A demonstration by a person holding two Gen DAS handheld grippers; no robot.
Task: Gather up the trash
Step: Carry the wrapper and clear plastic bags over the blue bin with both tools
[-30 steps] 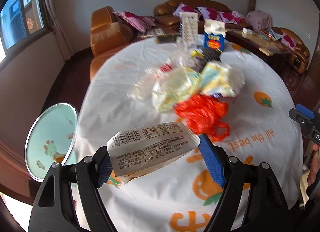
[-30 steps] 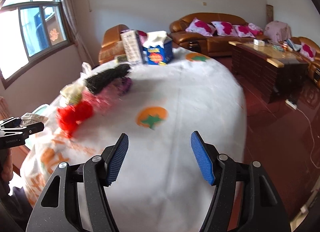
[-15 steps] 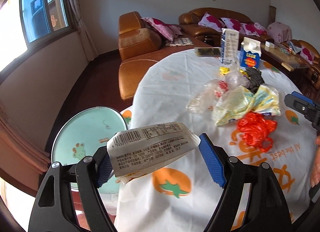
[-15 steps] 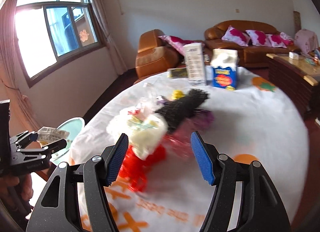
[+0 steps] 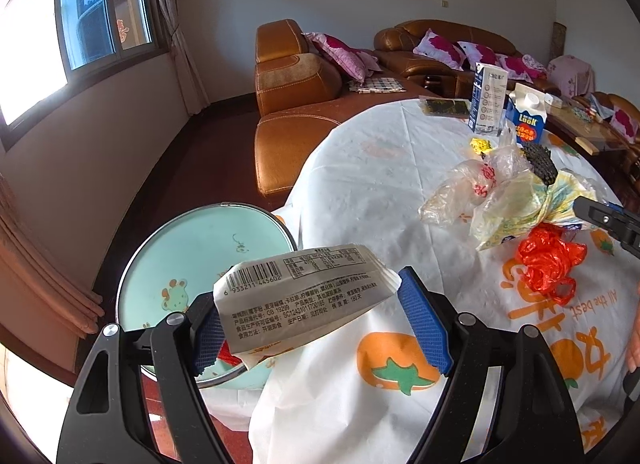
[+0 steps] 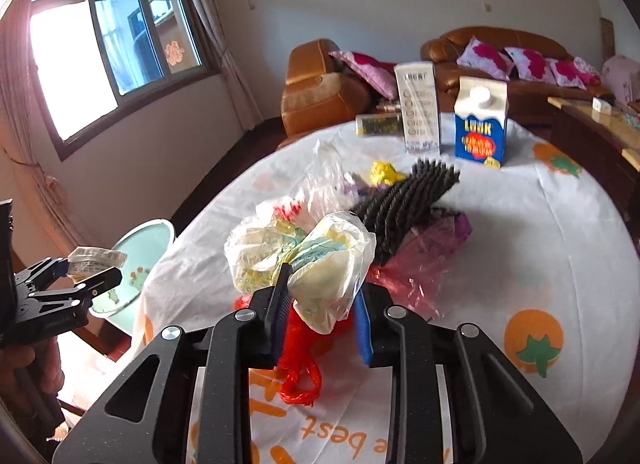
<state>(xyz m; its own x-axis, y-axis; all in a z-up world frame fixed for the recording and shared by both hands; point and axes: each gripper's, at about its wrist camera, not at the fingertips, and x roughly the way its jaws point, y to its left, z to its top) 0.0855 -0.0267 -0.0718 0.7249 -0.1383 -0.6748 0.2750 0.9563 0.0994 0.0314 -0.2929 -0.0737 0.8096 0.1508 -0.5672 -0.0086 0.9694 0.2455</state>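
Note:
A white food wrapper (image 5: 296, 284) with a barcode lies across my left gripper (image 5: 308, 296), which is shut on it. Wrapper and gripper hang over the near rim of a round teal bin (image 5: 192, 248) beside the table. In the right wrist view the left gripper (image 6: 90, 270) sits at the far left, the wrapper (image 6: 96, 256) in it. My right gripper (image 6: 322, 288) has its jaws closing on a yellow-white plastic bag (image 6: 320, 260) at the front of the trash pile. Both pads touch the bag. A red plastic bag (image 6: 300, 368) lies under it.
On the white tablecloth (image 6: 540, 232) with orange prints lie a black ridged piece (image 6: 404, 203), pink film (image 6: 420, 268), a clear bag (image 6: 324, 183) and a yellow crumple (image 6: 384, 171). A blue milk carton (image 6: 480, 123) and a white box (image 6: 420, 107) stand behind. Brown sofas line the walls.
The left gripper carried the wrapper leftward from above the table to over the teal bin. The right gripper swung to the trash pile and its jaws narrowed around the yellow-white bag.

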